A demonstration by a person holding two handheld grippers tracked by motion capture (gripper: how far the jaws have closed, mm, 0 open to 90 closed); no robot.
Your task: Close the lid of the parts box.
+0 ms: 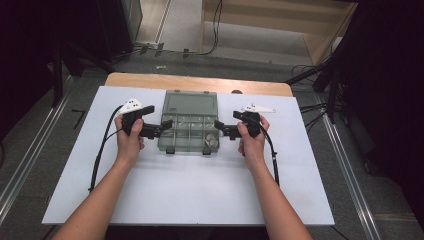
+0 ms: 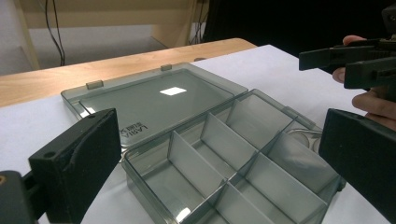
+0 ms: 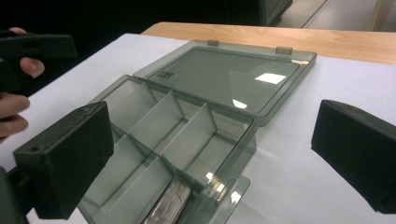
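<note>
A smoky translucent compartment box (image 1: 191,131) lies open near the middle of the white desk (image 1: 200,190), its flat lid (image 1: 192,104) folded back toward the far wooden edge. The left gripper (image 1: 166,126) sits at the box's left wall and the right gripper (image 1: 219,125) at its right wall, each pointing inward. In both gripper views the black jaws stand wide apart, holding nothing. Dividers (image 2: 212,140) split the tray into several cells, most of them bare. The near right cell holds something shiny and metallic (image 3: 170,203), perhaps a clip or small hardware, though it is too blurred to name. Both hands grip their handles at the box's sides.
</note>
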